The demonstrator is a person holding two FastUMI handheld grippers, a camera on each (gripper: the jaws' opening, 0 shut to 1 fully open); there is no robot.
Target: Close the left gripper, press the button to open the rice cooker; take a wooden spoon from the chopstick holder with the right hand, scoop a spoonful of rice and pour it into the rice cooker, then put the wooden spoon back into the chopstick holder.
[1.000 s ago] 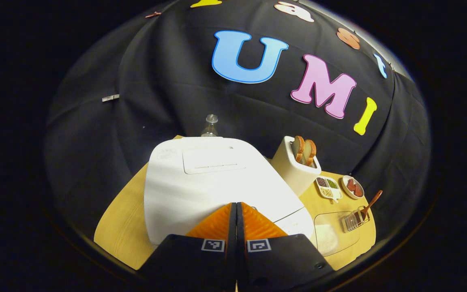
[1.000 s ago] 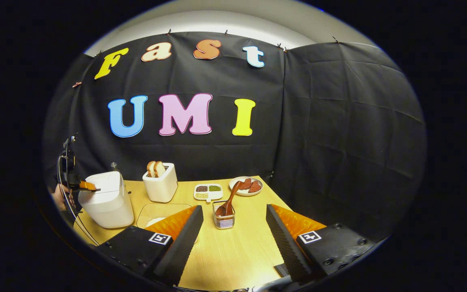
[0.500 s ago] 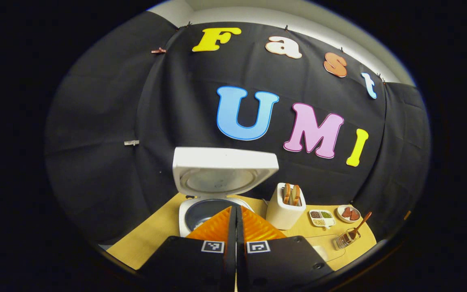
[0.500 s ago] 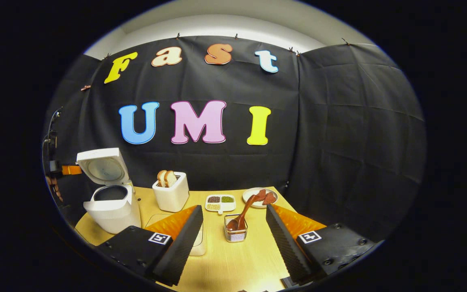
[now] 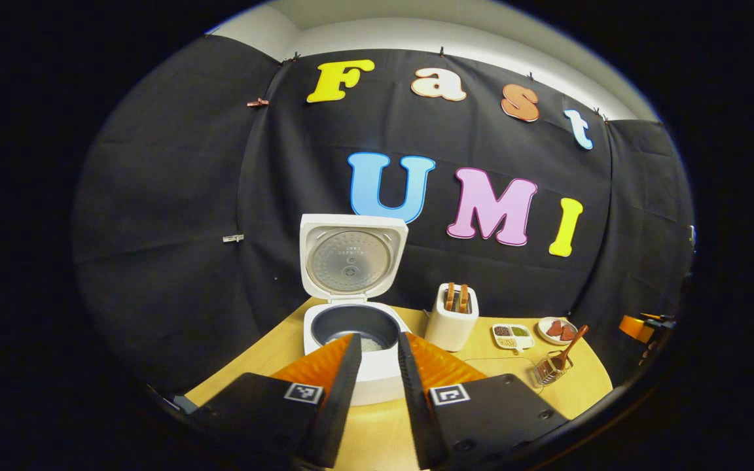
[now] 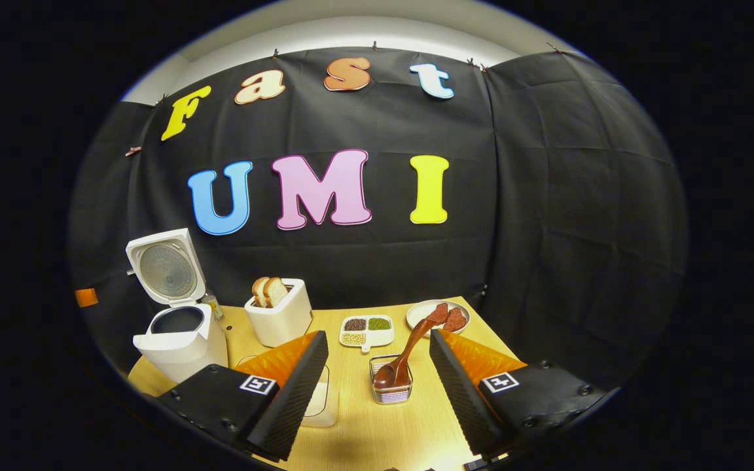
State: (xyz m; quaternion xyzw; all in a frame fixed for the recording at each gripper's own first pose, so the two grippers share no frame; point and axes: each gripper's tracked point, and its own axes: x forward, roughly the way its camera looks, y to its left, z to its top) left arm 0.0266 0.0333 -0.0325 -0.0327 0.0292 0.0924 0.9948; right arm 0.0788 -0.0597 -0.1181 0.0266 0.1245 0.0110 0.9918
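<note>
The white rice cooker (image 5: 357, 340), which had its lid down a second ago with the left tool (image 5: 376, 356) pressed shut against it, now stands with the lid (image 5: 353, 256) swung fully upright and the dark inner pot (image 5: 353, 325) exposed; the left tool has drawn back from it and its fingers have parted to a narrow gap, holding nothing. By my reading the button step is done, and the work passes to the right hand. The right tool (image 6: 377, 366) has come nearer the small wire-and-glass chopstick holder (image 6: 391, 387), which now sits on the pale wooden counter (image 6: 416, 432) between its wide-open, empty fingers, not yet touched. The brown wooden spoon (image 6: 406, 358) rests bowl-down in that holder, its handle leaning up and to the right toward the round plate of reddish slices (image 6: 437, 315). The next move looks to be closing on the handle. A little white rice seems to show at the pot's bottom in the left gripper view, though the tool's fingers cover most of it. The clear container of white rice (image 6: 318, 398) is largely hidden behind the right tool's left-hand finger, so its fill is hard to judge. The cooker's button cannot be made out.
</note>
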